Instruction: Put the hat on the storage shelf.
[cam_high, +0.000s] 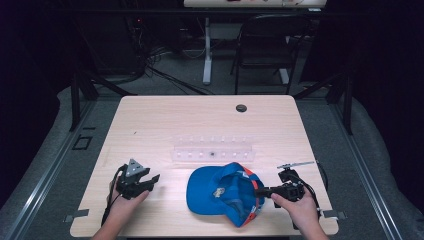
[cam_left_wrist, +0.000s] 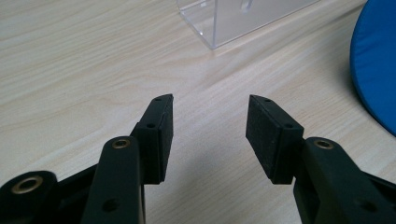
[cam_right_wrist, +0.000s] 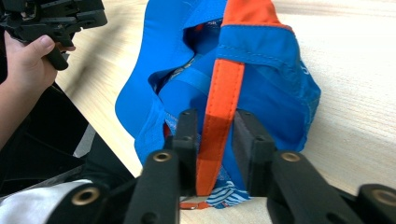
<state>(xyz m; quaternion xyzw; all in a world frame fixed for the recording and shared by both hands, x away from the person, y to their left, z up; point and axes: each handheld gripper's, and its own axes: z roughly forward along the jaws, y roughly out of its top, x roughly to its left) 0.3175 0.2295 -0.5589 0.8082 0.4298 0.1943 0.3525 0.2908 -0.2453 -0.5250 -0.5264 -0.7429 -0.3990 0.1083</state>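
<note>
— Cap? Where?
— Blue cap (cam_high: 225, 192), upside down on the wooden table (cam_high: 165, 120), near edge, right of centre. Brim to the left, open crown facing up, orange strap (cam_right_wrist: 219, 112) at the right end.
— Right gripper?
— Right gripper (cam_high: 261, 191) at the cap's right end, pointing left, held in the right hand (cam_high: 295, 205). Seen from the right gripper view: orange strap running straight between the two black jaws, pads (cam_right_wrist: 187, 135) close against it on both sides. Whether actually pinching or a hair off, hard to tell. No earlier picture to compare with.
— Left gripper?
— Left gripper (cam_high: 148, 181) well apart from the cap, near the left of the table, gripped by the left hand (cam_high: 125, 200). Jaws spread wide, nothing but bare wood between them. Resting low over the tabletop.
— Anything else around?
— Clear plastic rack (cam_high: 212, 152) just beyond the cap, toward the far side, lying lengthwise. One corner of it visible far ahead in the left gripper view, with the edge of the blue brim at the right. Small dark grommet hole (cam_high: 241, 108) near the far edge.
</note>
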